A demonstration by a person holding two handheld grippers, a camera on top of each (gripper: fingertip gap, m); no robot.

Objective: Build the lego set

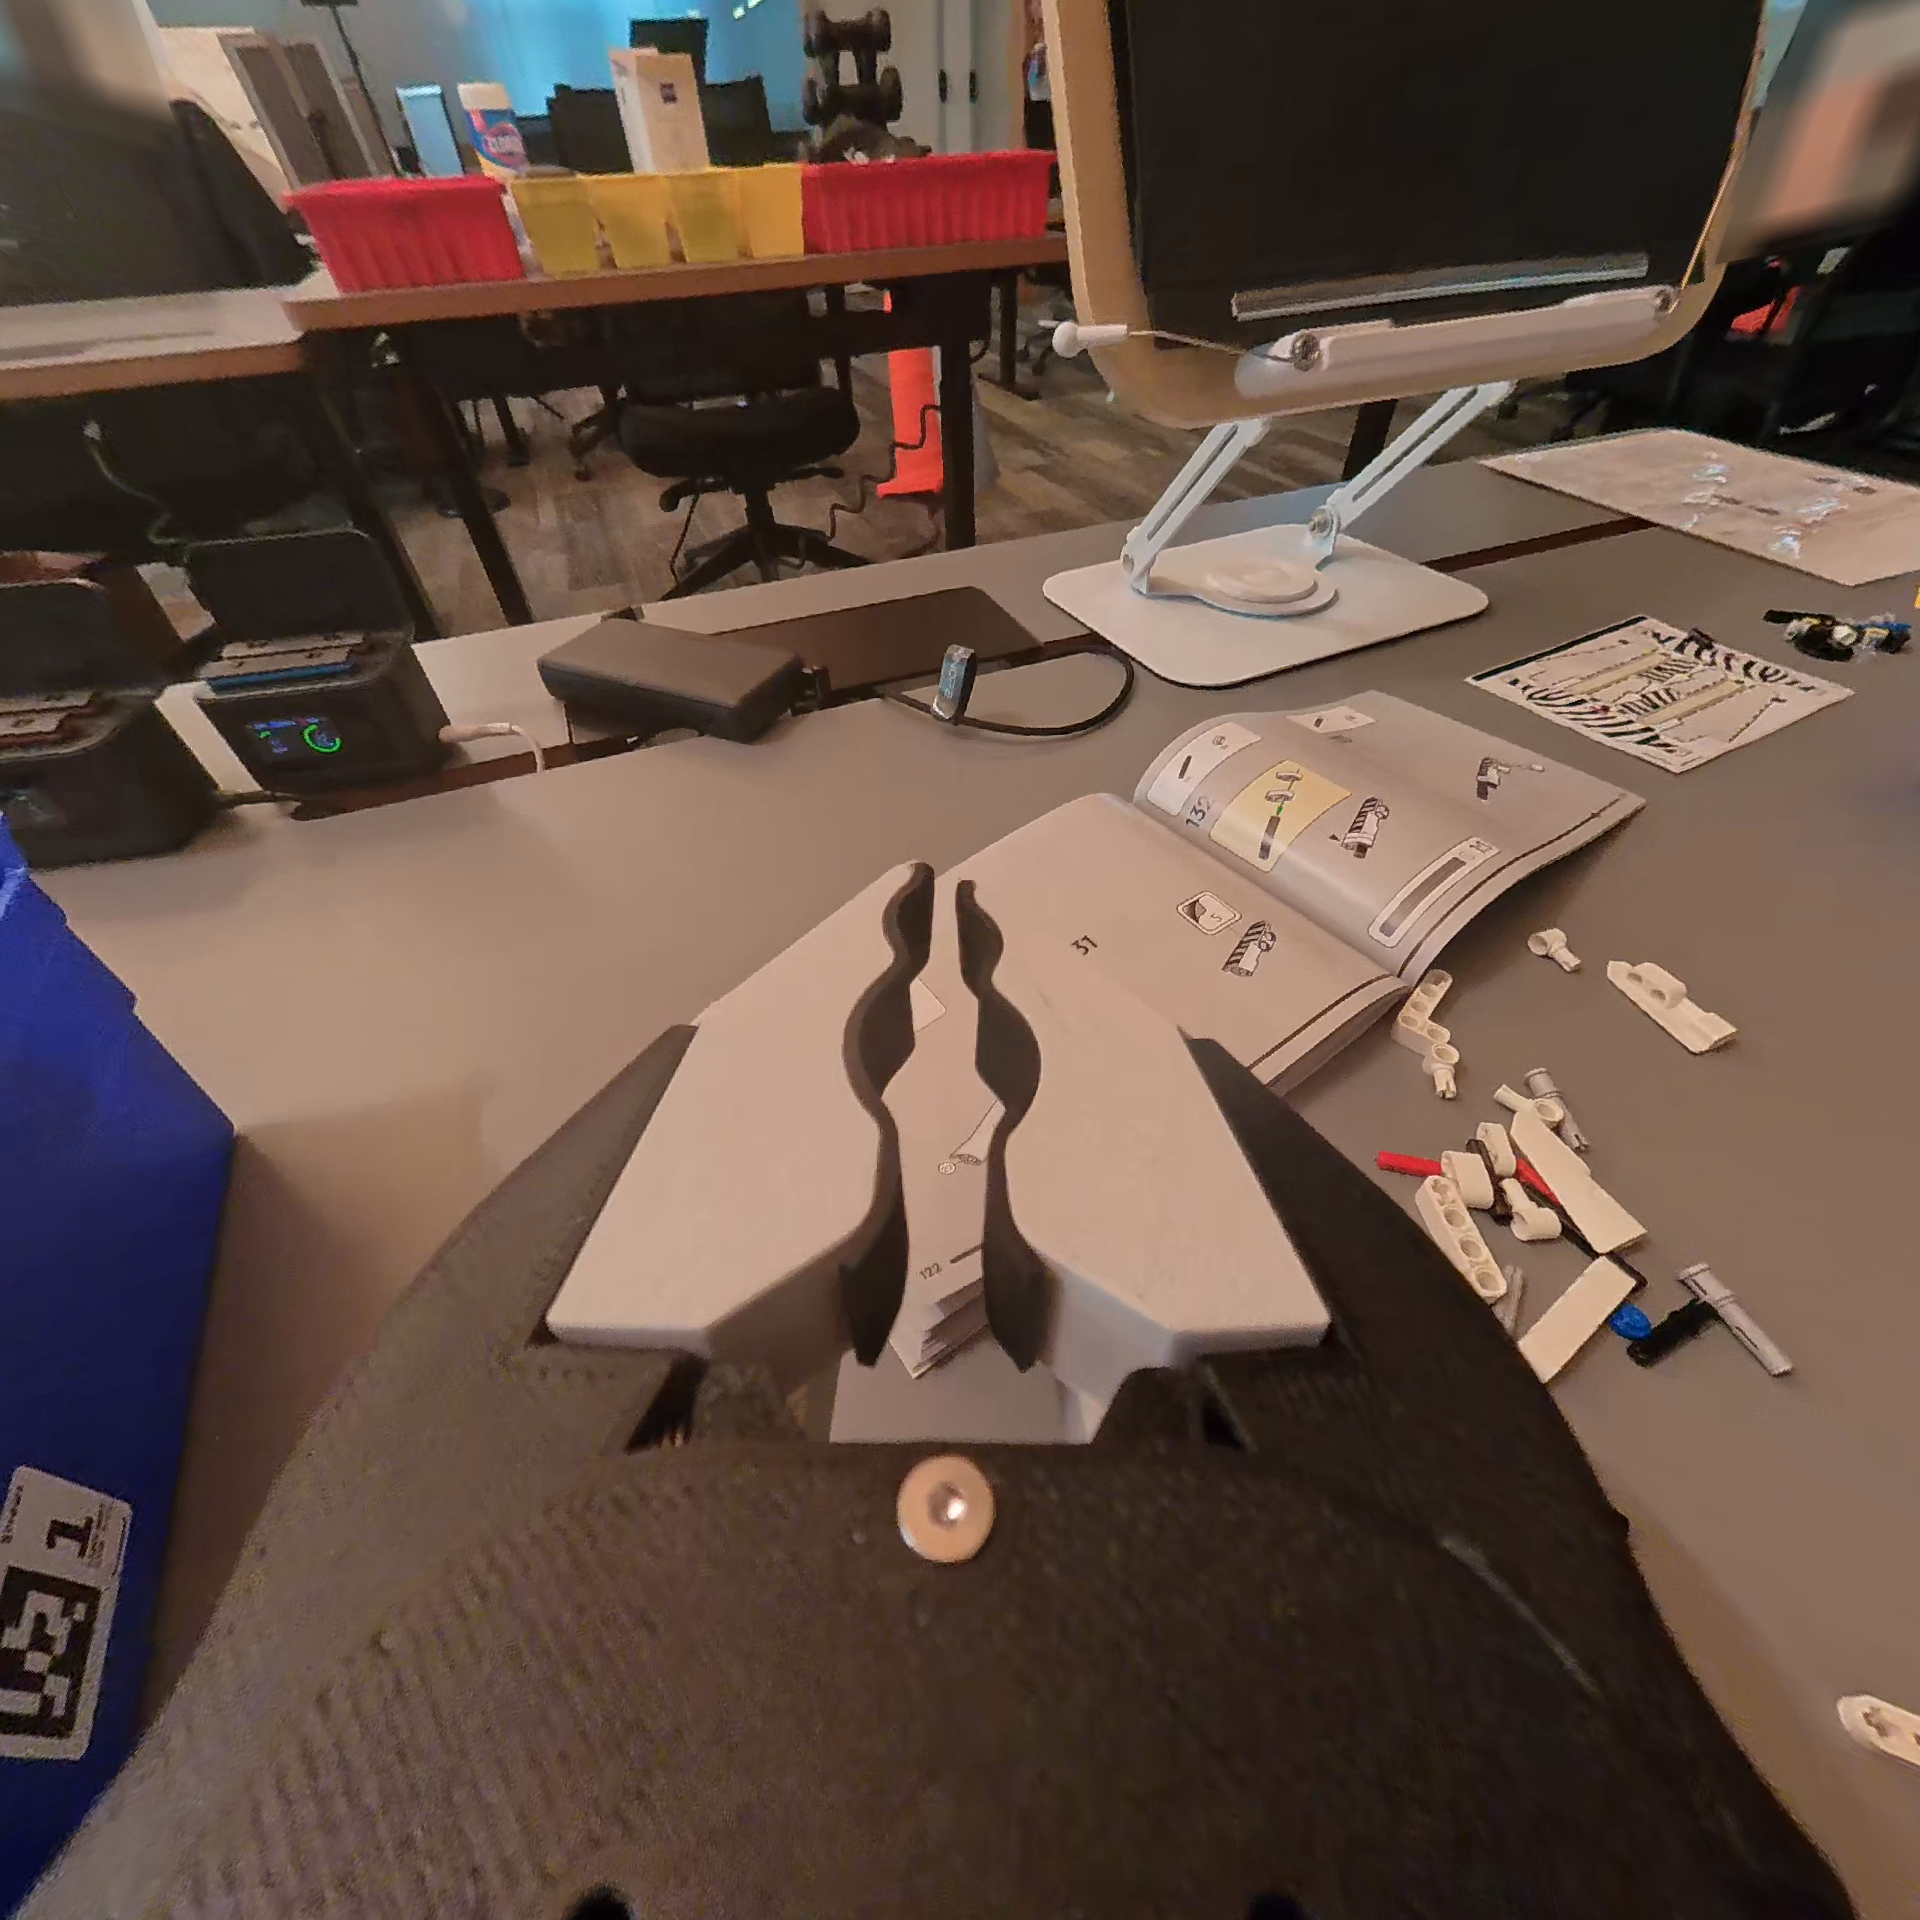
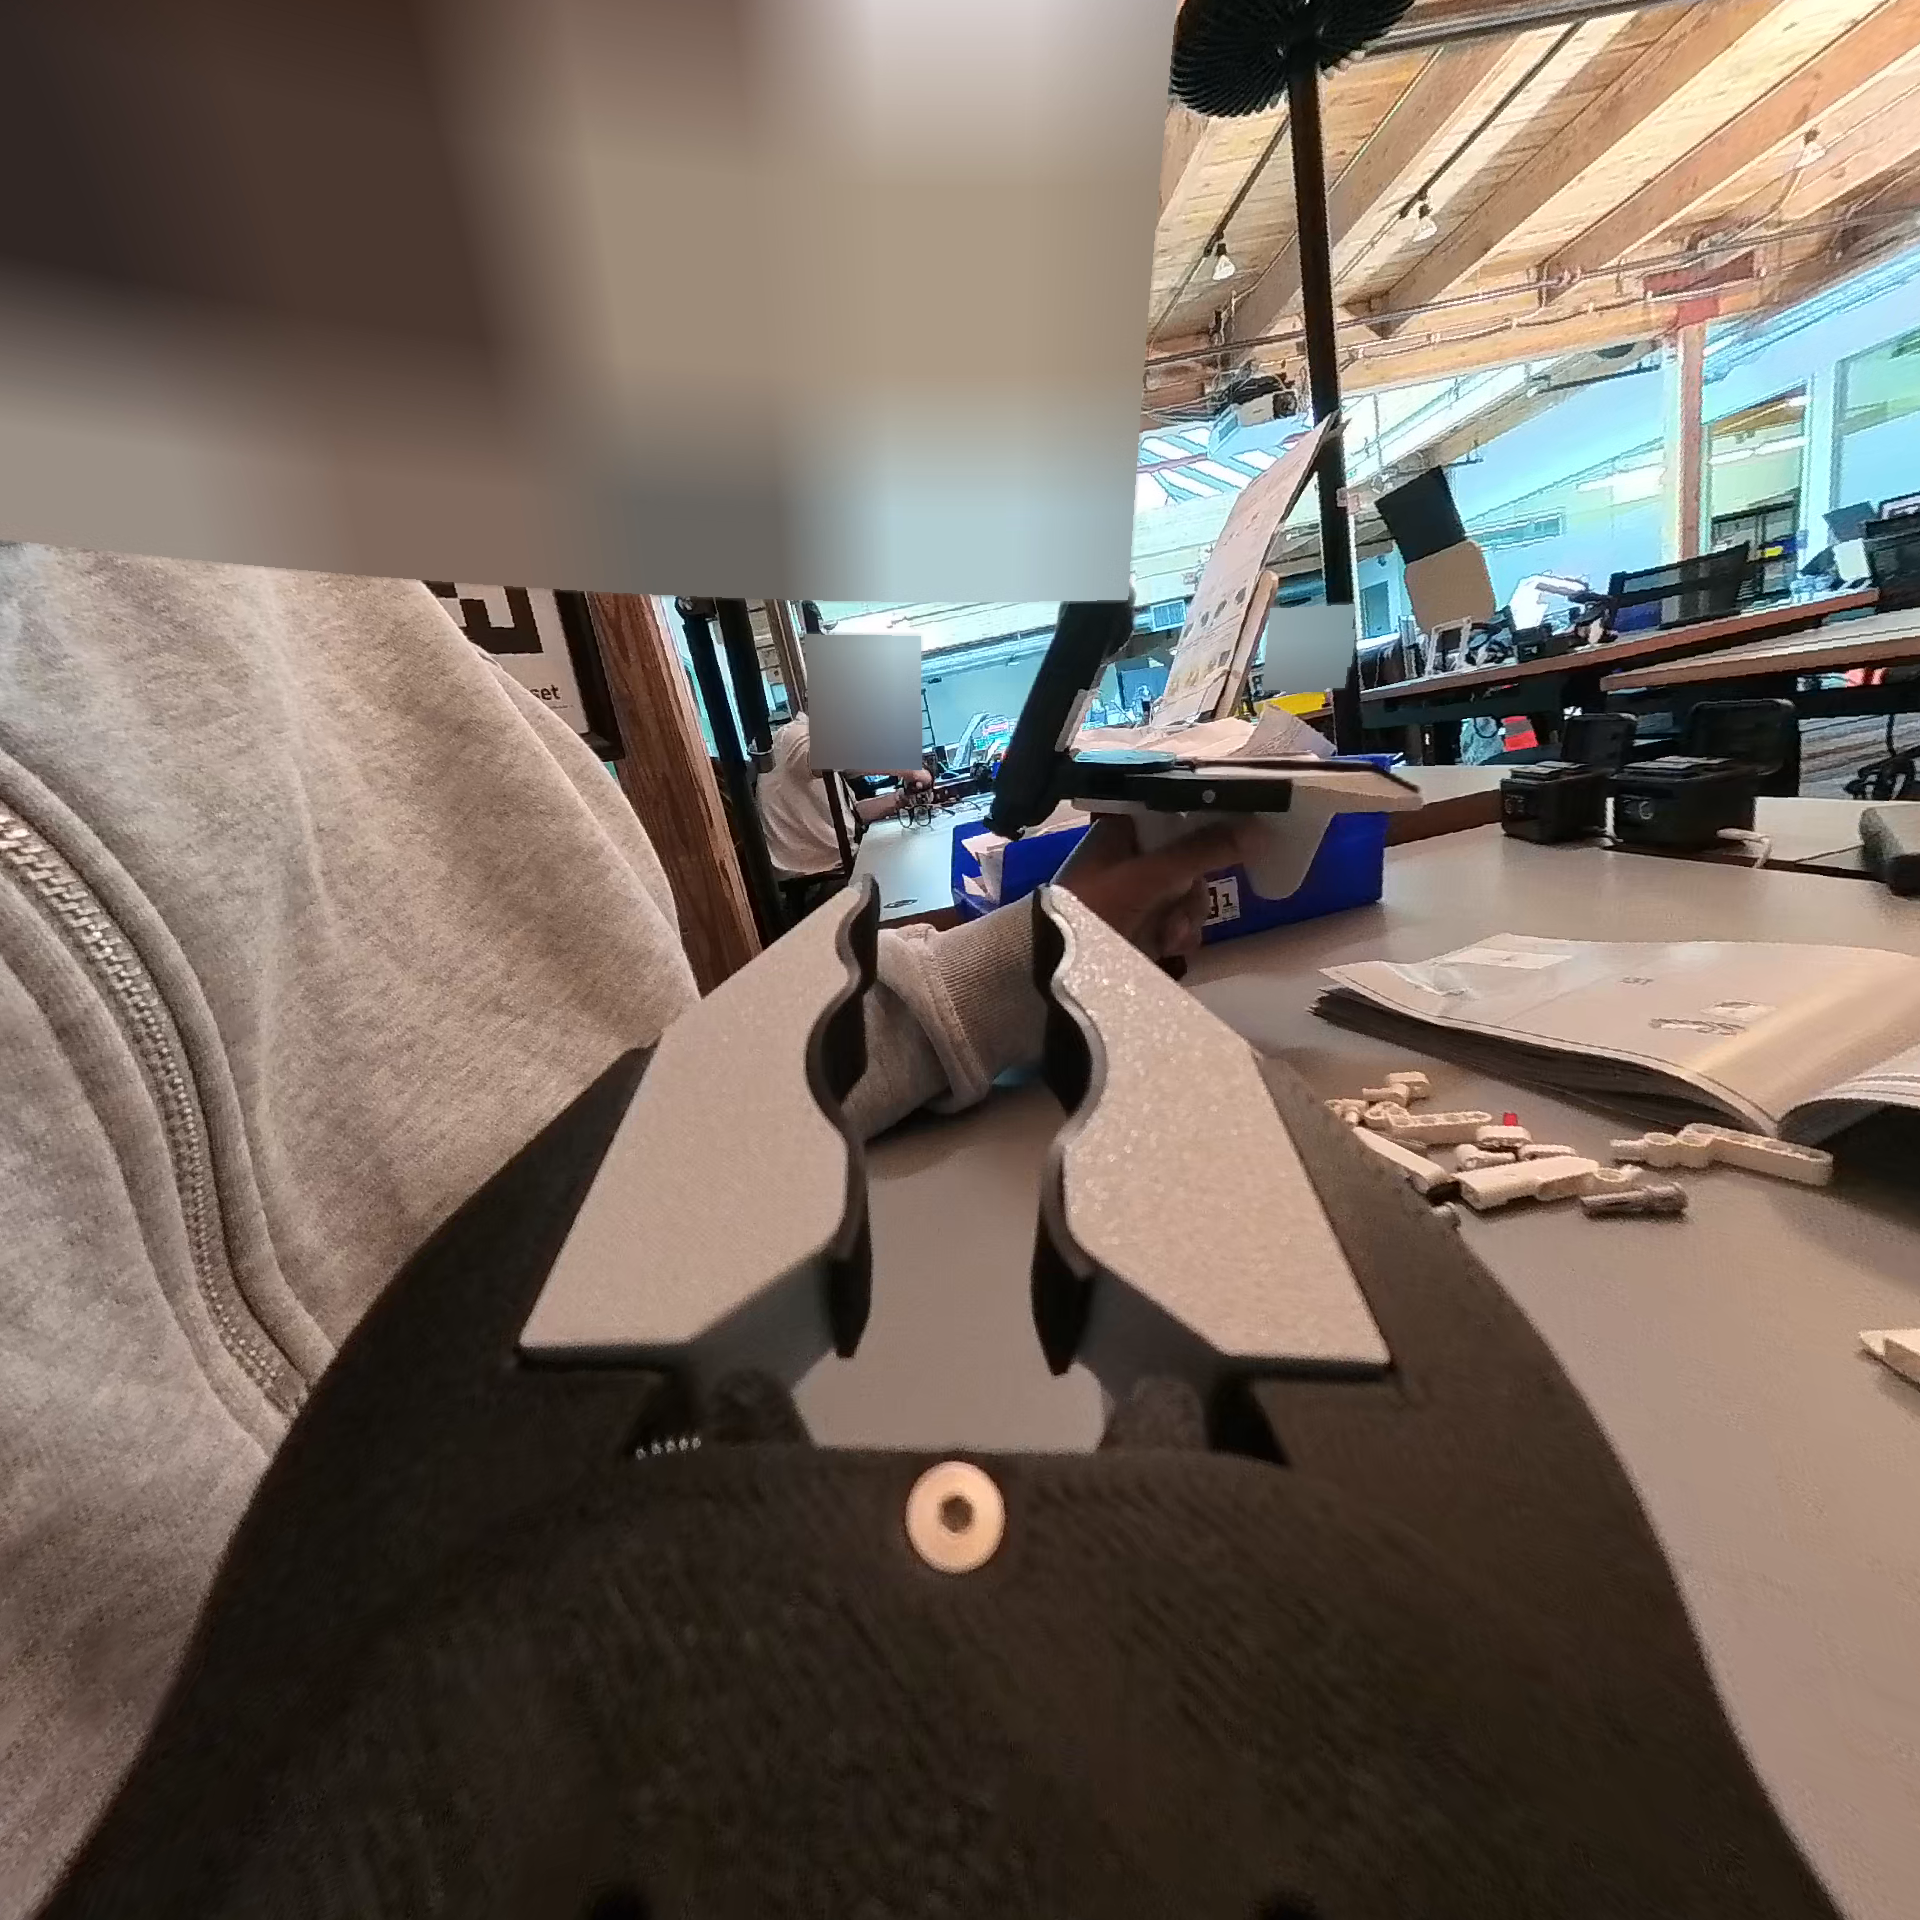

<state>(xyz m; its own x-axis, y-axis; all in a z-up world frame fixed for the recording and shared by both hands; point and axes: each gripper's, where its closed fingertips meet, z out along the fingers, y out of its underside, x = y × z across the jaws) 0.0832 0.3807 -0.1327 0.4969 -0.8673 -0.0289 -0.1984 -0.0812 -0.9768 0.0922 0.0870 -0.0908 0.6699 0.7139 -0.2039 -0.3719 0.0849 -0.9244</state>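
Note:
An open instruction booklet [image 1: 1247,894] lies on the grey table [image 1: 520,935]. Loose lego pieces [image 1: 1527,1184], mostly white with red, black and blue bits, lie to its right. A white panel piece [image 1: 1671,1004] lies apart from them. My left gripper [image 1: 943,888] hovers over the booklet's left page with only a thin slit between the tips and nothing in it. My right gripper [image 2: 956,904] is open and empty, pointing back at the person's grey sleeve [image 2: 935,1008]. The right wrist view also shows the left gripper [image 2: 1247,800], the pieces [image 2: 1496,1153] and the booklet [image 2: 1662,1029].
A blue bin [image 1: 83,1195] stands at the left. A tablet stand [image 1: 1268,613], a black power bank [image 1: 665,675] with its cable, a sticker sheet [image 1: 1657,693] and a small dark assembly [image 1: 1839,634] sit farther back. The person's grey hoodie [image 2: 260,935] fills the right view's left. About 30 centimeters separates my left fingertips from my right. The white panel piece [image 1: 1671,1004] sits 20 centimeters or so from the ends of my right fingers.

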